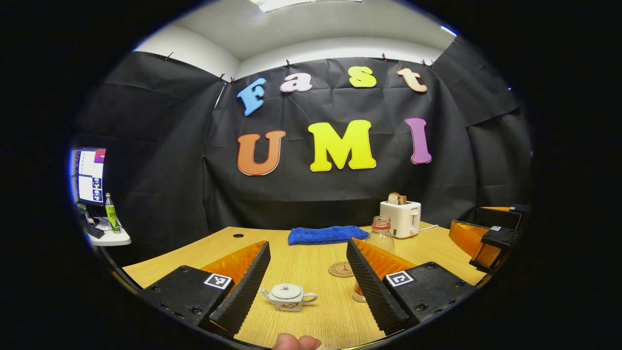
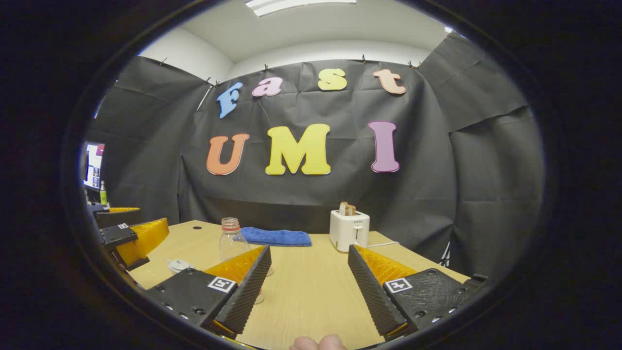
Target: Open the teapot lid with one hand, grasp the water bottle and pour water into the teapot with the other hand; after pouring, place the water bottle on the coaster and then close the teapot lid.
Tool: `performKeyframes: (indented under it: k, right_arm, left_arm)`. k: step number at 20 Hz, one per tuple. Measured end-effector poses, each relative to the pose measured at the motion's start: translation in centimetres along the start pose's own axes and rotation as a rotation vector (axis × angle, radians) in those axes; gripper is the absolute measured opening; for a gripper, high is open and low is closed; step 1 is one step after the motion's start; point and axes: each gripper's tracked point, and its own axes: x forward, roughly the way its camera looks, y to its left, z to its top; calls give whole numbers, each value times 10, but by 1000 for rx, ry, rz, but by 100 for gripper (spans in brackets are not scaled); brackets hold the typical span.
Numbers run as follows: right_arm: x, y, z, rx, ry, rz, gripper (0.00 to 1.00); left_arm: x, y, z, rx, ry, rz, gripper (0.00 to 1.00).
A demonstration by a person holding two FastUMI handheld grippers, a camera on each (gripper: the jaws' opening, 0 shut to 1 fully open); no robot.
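Both grippers hang above the wooden table (image 1: 311, 272) with their fingers spread wide and nothing between them. From the left gripper view, the left gripper (image 1: 303, 284) hovers over the near part of the table, and the small white teapot (image 1: 287, 297) sits right in the gap between its fingers, lid (image 1: 286, 291) on, spout pointing left and handle right. Just beyond it lies the round coaster (image 1: 341, 269), bare on top. The clear water bottle (image 1: 380, 237) with a reddish neck stands upright to the right of the coaster, partly behind the left gripper's right-hand finger.

Farther back, a folded blue towel (image 1: 324, 235) lies flat, and a white toaster (image 1: 401, 218) with bread sticking out stands near the back wall, to the right of the towel. A fingertip (image 1: 296, 342) shows at the bottom edge. Off to the left, a monitor (image 1: 90, 175) and a green bottle (image 1: 112, 213) sit on a side shelf.

From the right gripper view, the right gripper (image 2: 308, 287) faces open tabletop; the water bottle stands behind its left-hand finger, and the teapot lies further left, close to the left gripper.
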Motion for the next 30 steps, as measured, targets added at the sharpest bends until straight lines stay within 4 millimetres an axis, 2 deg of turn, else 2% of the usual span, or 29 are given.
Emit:
performKeyframes:
  k: [7, 10, 13, 17, 19, 21, 24, 27, 30]
  right_arm:
    - [3, -2, -2, 14, 4, -2, 97]
    - [4, 5, -9, 17, 13, 13, 97]
    - [6, 12, -20, 18, 34, 30, 95]
    - [8, 10, -28, -6, 41, 28, 95]
    - [10, 7, -32, -20, 43, 16, 97]
    - [13, 4, -40, -22, 59, 12, 94]
    - [15, -4, -48, -26, 83, -7, 97]
    - [18, -10, -51, -27, 91, -28, 97]
    - [21, -14, -57, -30, 104, -35, 97]
  left_arm:
    - [0, 0, -2, -4, 9, 2, 99]
    - [-2, 3, -8, 0, 21, 11, 99]
    - [0, 8, -21, -7, 44, 8, 99]
    - [0, 13, -41, -25, 83, 4, 99]
    - [6, 18, -56, -33, 123, 0, 99]
    - [15, 22, -70, -33, 161, 2, 99]
    - [27, 32, -92, -40, 221, 13, 100]
    - [37, 34, -106, -56, 266, -6, 97]
    - [45, 36, -110, -52, 281, -13, 84]
